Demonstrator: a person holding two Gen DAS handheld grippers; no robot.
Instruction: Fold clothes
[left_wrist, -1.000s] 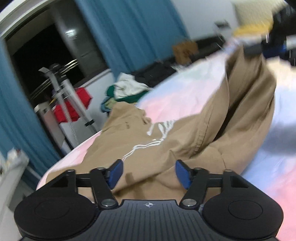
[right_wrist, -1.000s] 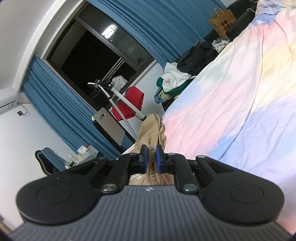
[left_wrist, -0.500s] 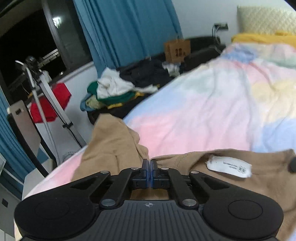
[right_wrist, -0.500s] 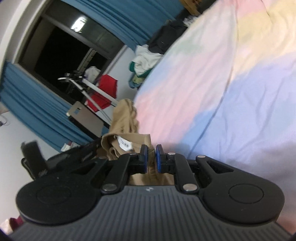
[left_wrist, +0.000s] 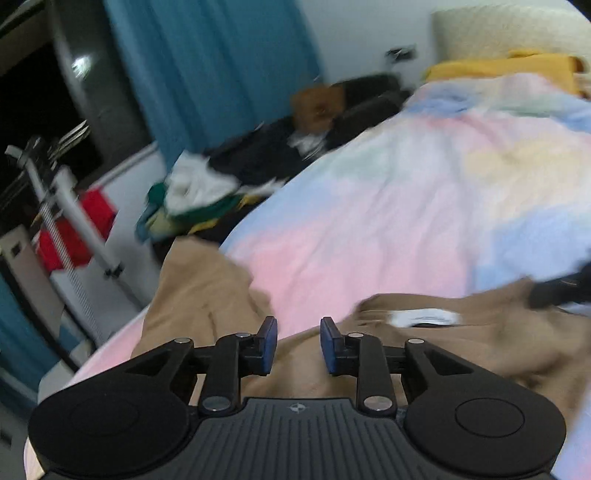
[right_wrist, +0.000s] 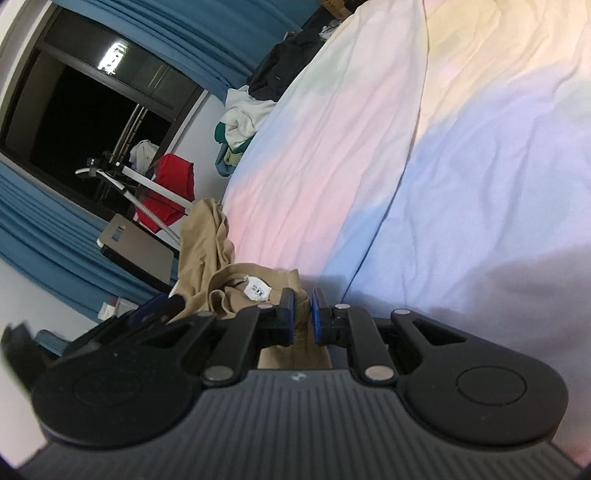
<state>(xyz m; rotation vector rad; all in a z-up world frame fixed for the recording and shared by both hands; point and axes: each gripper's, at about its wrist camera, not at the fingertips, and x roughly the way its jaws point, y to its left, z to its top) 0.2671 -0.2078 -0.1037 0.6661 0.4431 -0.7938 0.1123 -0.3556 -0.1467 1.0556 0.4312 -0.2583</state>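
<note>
- The left gripper (left_wrist: 298, 345) sits at the bottom centre of its view with the jaws opening; its blue pads (left_wrist: 269, 343) stand apart with a clear gap, and tan cloth lies under and behind that gap, but the pads do not press on it.
- The shirt (left_wrist: 443, 350), a tan garment, lies on the near edge of the bed (left_wrist: 388, 221). In the left view it spreads across the lower half of the frame, with one part bunched up at left centre and the rest running to the right edge.
- A white label (left_wrist: 424, 317) shows on the shirt, right of the left gripper's fingers. This view is blurred, so the print on it cannot be read.
- The right gripper (right_wrist: 303, 319) is at lower centre of its view, jaws narrow and pinching a fold of the shirt (right_wrist: 207, 243) between the pads (right_wrist: 288, 315).
- In the right view the shirt rises from the pinch toward left centre, and the label (right_wrist: 256, 291) sits just left of the fingers.
- The left gripper's black body (right_wrist: 122, 325) shows at lower left of the right view, just beside the shirt.
- The bed cover is pastel pink, blue, yellow and white, wrinkled, filling the right side of both views.
- A pile of clothes (right_wrist: 240, 125) lies past the bed's far edge, at upper centre of the right view.
- A rack (right_wrist: 147, 181) with a red garment (right_wrist: 170, 188) stands at left centre, before a dark window (right_wrist: 85, 118) and blue curtains (left_wrist: 221, 74).
</note>
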